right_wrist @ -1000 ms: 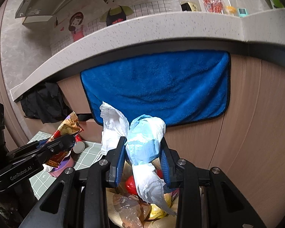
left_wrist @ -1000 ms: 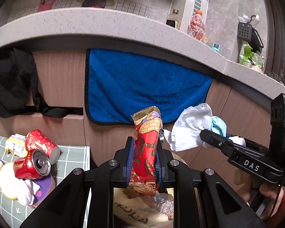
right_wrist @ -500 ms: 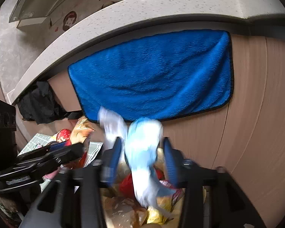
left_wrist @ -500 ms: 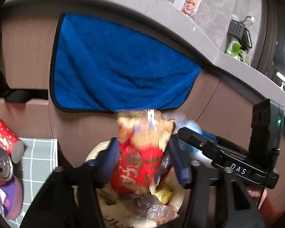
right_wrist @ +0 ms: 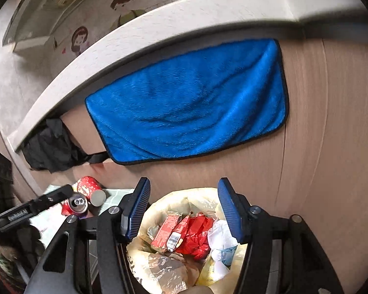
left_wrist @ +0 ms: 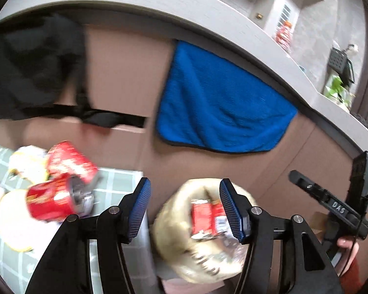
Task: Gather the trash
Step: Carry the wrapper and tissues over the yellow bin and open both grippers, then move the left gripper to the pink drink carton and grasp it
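Note:
My left gripper (left_wrist: 184,205) hangs over the edge of the pale trash bag (left_wrist: 174,223); its jaws are opening with nothing between them. The red snack wrapper (left_wrist: 206,218) lies in the bag below. Over the same bag (right_wrist: 157,210) my right gripper (right_wrist: 182,205) is also opening its jaws, and nothing is between them. The white and blue tissue wad (right_wrist: 220,240) rests inside beside red wrappers (right_wrist: 196,232). Two red cans (left_wrist: 71,161) (left_wrist: 51,201) lie on the green checked mat (left_wrist: 110,181) to the left. The view is blurred.
A blue towel (right_wrist: 189,103) and a black cloth (right_wrist: 49,147) hang on the wooden cabinet front under the grey counter (right_wrist: 159,19). Pale round pieces of litter (left_wrist: 9,220) lie on the mat by the cans. A hand (left_wrist: 348,245) holds the right gripper (left_wrist: 296,176).
Both grippers opened; the snack wrapper and the tissue wad dropped into the bag. My left gripper has swung left toward the mat with the cans.

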`<state>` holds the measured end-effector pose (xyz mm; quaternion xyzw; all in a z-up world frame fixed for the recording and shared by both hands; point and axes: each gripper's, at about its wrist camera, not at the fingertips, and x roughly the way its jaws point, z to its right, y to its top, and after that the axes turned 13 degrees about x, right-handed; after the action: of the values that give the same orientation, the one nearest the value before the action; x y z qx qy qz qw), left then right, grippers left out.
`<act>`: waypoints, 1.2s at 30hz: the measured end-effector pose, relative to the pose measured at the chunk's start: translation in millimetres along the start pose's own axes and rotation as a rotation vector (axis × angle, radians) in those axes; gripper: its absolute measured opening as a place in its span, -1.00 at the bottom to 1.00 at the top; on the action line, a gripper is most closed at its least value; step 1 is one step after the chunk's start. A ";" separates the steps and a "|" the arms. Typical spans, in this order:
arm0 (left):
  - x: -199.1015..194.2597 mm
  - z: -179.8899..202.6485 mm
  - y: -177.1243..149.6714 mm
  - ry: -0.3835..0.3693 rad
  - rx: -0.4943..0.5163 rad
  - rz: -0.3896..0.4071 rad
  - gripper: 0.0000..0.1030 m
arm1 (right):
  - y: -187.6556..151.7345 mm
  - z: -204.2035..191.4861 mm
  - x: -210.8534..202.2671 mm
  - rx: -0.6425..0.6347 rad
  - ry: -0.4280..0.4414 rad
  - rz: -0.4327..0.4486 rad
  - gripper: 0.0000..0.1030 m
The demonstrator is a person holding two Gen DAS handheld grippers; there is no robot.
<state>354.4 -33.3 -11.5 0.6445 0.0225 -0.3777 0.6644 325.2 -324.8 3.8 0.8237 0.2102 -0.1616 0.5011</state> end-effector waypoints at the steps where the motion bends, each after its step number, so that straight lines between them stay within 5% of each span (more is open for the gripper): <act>1: -8.4 -6.4 -3.6 0.021 -0.005 0.003 0.15 | -1.2 -4.8 -3.0 -0.009 0.002 0.004 0.07; 12: -82.9 -85.7 -47.3 0.175 -0.062 0.017 0.15 | -28.1 -91.9 -11.0 -0.111 0.040 0.001 0.03; 19: -114.3 -175.7 -92.9 0.272 -0.166 -0.031 0.15 | -54.8 -135.0 5.6 -0.139 0.085 -0.060 0.02; 22: -112.6 -216.8 -102.4 0.279 -0.223 -0.072 0.15 | -70.8 -152.9 20.1 -0.162 0.100 -0.112 0.02; 26: -95.3 -277.0 -109.1 0.244 -0.423 -0.126 0.15 | -89.9 -167.9 37.8 -0.174 0.103 -0.157 0.02; 29: -76.8 -307.0 -109.3 0.291 -0.535 -0.160 0.18 | -98.4 -173.5 47.6 -0.180 0.094 -0.174 0.01; 36: -20.8 -318.4 -92.0 0.396 -0.523 -0.233 0.29 | -111.1 -167.2 72.4 -0.178 0.074 -0.238 0.01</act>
<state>436.2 265.3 -131.5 0.5062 0.3206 -0.2999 0.7423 340.3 -116.5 -40.5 0.7506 0.3382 -0.1701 0.5416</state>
